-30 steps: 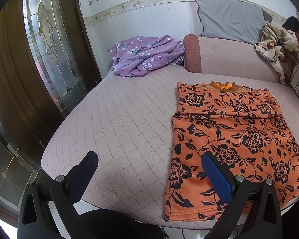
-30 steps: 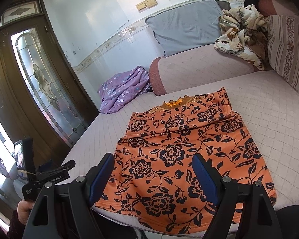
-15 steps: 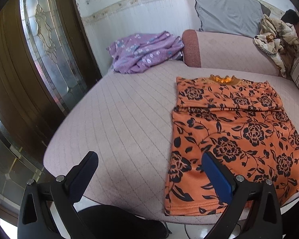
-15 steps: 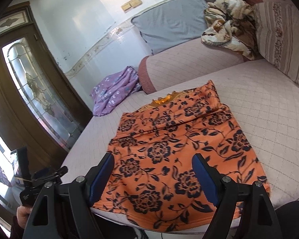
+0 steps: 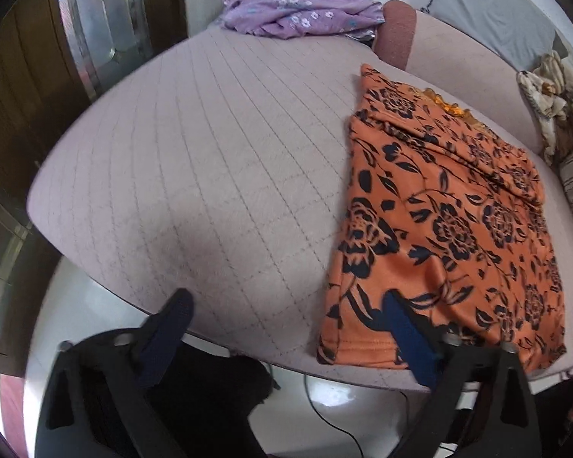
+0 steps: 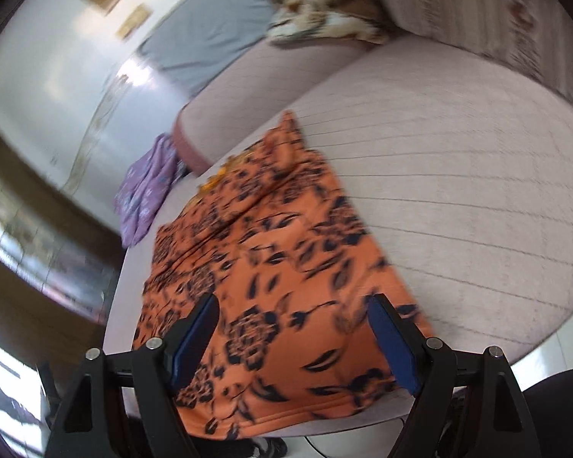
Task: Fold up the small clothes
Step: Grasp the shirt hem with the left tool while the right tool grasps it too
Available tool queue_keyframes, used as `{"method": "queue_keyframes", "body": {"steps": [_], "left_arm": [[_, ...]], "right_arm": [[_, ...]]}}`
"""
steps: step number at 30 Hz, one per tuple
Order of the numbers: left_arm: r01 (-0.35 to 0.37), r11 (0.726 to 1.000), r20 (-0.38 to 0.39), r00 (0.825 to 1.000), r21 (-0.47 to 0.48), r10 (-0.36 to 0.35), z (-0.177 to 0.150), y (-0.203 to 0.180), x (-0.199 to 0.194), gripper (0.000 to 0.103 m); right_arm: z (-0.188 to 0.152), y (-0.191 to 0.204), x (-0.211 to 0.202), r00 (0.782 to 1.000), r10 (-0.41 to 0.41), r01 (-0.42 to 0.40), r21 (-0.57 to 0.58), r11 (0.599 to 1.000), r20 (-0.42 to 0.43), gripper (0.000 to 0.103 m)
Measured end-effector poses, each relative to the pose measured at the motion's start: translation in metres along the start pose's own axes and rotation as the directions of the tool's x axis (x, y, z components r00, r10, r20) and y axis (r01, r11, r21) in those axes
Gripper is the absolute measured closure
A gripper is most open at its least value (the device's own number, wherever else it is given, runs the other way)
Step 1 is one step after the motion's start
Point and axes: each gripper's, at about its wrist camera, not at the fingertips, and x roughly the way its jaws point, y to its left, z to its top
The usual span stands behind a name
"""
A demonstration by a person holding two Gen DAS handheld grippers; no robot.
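Observation:
An orange top with black flowers lies flat on the pink quilted bed, collar toward the far bolster. My left gripper hovers over the bed's near edge. Its jaws are closing and press on nothing: one finger is over bare quilt, the other over the top's near left hem corner. In the right wrist view the orange top fills the middle, blurred. My right gripper stands open just above the near hem, toward its right corner, with cloth under the gap but not pinched.
A crumpled purple flowered garment lies at the bed's far left corner. A grey pillow and a beige patterned blanket sit behind the bolster, a striped cushion at right. A glazed wooden door stands left. A cable runs across the floor.
Both grippers have dropped toward the top's near hem and rolled, tilting both views. The left jaws have narrowed. The right jaws keep the same width.

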Motion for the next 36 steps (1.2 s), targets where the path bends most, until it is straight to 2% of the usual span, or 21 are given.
{"method": "queue_keyframes", "body": {"steps": [1, 3, 4, 8, 9, 10, 11, 16, 18, 20, 21, 22, 23, 24, 25, 29, 33, 35, 36], "left_arm": [[0.025, 1.000, -0.008, 1.000, 0.001, -0.025, -0.001, 0.001, 0.001, 0.037], [0.066, 0.998, -0.027, 0.997, 0.010, -0.065, 0.000, -0.001, 0.005, 0.058], [0.085, 0.996, -0.040, 0.996, 0.013, -0.084, -0.001, -0.003, 0.007, 0.061], [0.101, 0.995, -0.048, 0.994, 0.021, -0.100, -0.004, -0.011, 0.012, 0.059], [0.108, 0.994, -0.056, 0.993, 0.023, -0.106, -0.005, -0.013, 0.014, 0.049], [0.116, 0.993, -0.070, 0.991, 0.019, -0.115, -0.006, -0.014, 0.018, 0.035], [0.120, 0.993, -0.073, 0.990, 0.012, -0.118, -0.006, -0.014, 0.020, 0.030], [0.165, 0.986, -0.094, 0.982, 0.027, -0.162, -0.009, -0.022, 0.031, 0.029], [0.206, 0.978, -0.104, 0.974, 0.028, -0.202, -0.010, -0.027, 0.038, 0.029], [0.230, 0.973, -0.121, 0.967, 0.023, -0.226, -0.011, -0.029, 0.044, 0.042], [0.234, 0.972, -0.134, 0.964, 0.016, -0.230, -0.011, -0.029, 0.048, 0.065], [0.222, 0.975, -0.135, 0.967, 0.013, -0.218, -0.012, -0.029, 0.050, 0.076], [0.221, 0.975, -0.124, 0.968, 0.014, -0.217, -0.011, -0.028, 0.049, 0.081], [0.234, 0.972, -0.120, 0.966, 0.012, -0.231, -0.011, -0.026, 0.049, 0.091], [0.255, 0.967, -0.122, 0.960, 0.006, -0.252, -0.011, -0.025, 0.048, 0.095], [0.287, 0.958, -0.094, 0.954, 0.020, -0.284, -0.008, -0.024, 0.040, 0.096], [0.262, 0.965, -0.074, 0.963, 0.030, -0.259, -0.003, -0.022, 0.032, 0.094], [0.215, 0.976, -0.071, 0.974, 0.027, -0.213, -0.002, -0.021, 0.033, 0.071], [0.197, 0.980, -0.068, 0.979, 0.026, -0.194, -0.001, -0.022, 0.033, 0.045]], "right_arm": [[0.003, -0.008, -0.001, 1.000, -0.005, 0.004, 0.032, 0.999, 0.005, 0.020], [0.007, -0.017, -0.002, 1.000, -0.009, 0.007, 0.076, 0.997, 0.018, 0.020], [0.009, -0.022, -0.003, 1.000, -0.011, 0.009, 0.094, 0.996, 0.024, 0.020], [0.009, -0.036, 0.000, 1.000, -0.009, 0.007, 0.164, 0.986, 0.011, 0.020], [0.009, -0.038, 0.000, 1.000, -0.007, 0.005, 0.174, 0.985, 0.011, 0.020], [0.009, -0.039, 0.000, 1.000, -0.007, 0.004, 0.177, 0.984, 0.014, 0.020], [0.009, -0.039, -0.001, 1.000, -0.006, 0.003, 0.179, 0.984, 0.019, 0.020], [0.006, -0.036, 0.000, 1.000, -0.007, 0.003, 0.169, 0.986, 0.021, 0.020], [0.005, -0.034, 0.001, 1.000, -0.008, 0.005, 0.159, 0.987, 0.020, 0.020], [0.005, -0.032, 0.002, 1.000, -0.009, 0.006, 0.150, 0.989, 0.021, 0.020], [0.005, -0.031, 0.002, 1.000, -0.009, 0.005, 0.148, 0.989, 0.022, 0.020], [0.005, -0.031, 0.002, 1.000, -0.009, 0.005, 0.146, 0.989, 0.023, 0.020], [0.005, -0.031, 0.002, 1.000, -0.010, 0.007, 0.144, 0.990, 0.025, 0.020], [0.005, -0.031, 0.002, 1.000, -0.012, 0.008, 0.144, 0.990, 0.026, 0.020], [0.005, -0.032, 0.002, 1.000, -0.015, 0.011, 0.146, 0.989, 0.026, 0.020], [0.006, -0.036, 0.002, 0.999, -0.016, 0.011, 0.166, 0.986, 0.028, 0.020], [0.006, -0.038, 0.002, 1.000, -0.011, 0.006, 0.180, 0.984, 0.026, 0.020], [0.006, -0.039, 0.002, 1.000, -0.010, 0.005, 0.183, 0.983, 0.025, 0.020], [0.006, -0.040, 0.002, 1.000, -0.010, 0.006, 0.185, 0.983, 0.025, 0.020]]}}
